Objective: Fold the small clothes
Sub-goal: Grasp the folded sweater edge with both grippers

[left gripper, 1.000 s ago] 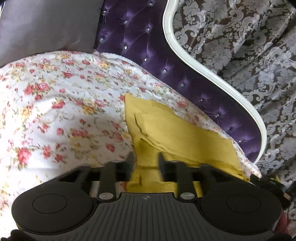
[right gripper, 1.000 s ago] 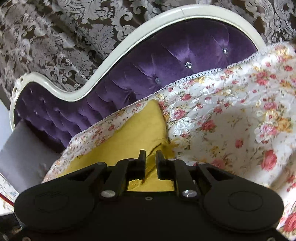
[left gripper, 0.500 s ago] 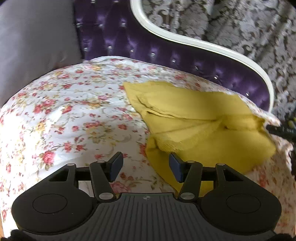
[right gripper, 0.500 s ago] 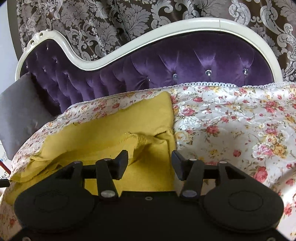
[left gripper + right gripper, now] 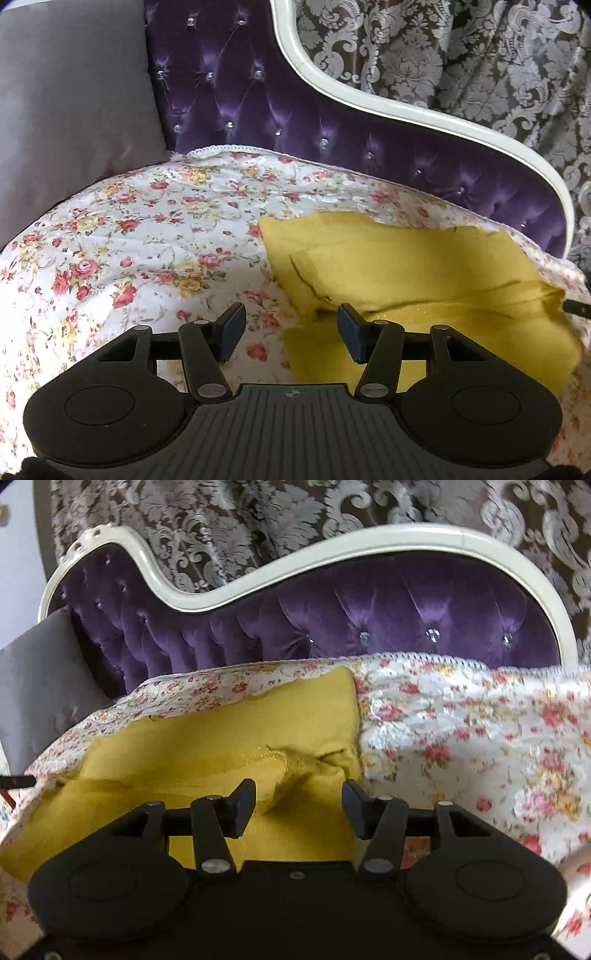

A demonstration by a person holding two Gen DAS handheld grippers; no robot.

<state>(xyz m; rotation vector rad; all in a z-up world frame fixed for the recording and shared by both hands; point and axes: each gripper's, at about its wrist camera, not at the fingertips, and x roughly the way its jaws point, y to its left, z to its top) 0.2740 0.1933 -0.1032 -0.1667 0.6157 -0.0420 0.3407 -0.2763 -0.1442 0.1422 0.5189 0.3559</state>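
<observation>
A mustard yellow garment [image 5: 417, 273] lies folded over on the floral bedspread [image 5: 140, 236], with a rumpled fold edge across its middle. My left gripper [image 5: 291, 328] is open and empty, hovering just above the garment's left edge. In the right wrist view the same garment [image 5: 229, 731] lies ahead and to the left. My right gripper [image 5: 299, 806] is open and empty above the garment's right near corner.
A purple tufted headboard [image 5: 258, 103] with a white frame [image 5: 332, 550] stands behind the bedspread. A grey pillow [image 5: 70, 88] leans at the left. Patterned curtains [image 5: 461, 55] hang behind. The floral bedspread [image 5: 480, 731] stretches to the right of the garment.
Both grippers were shut on the yellow garment's edge one second ago. They have opened, let the cloth drop folded onto the bedspread, and pulled back from it.
</observation>
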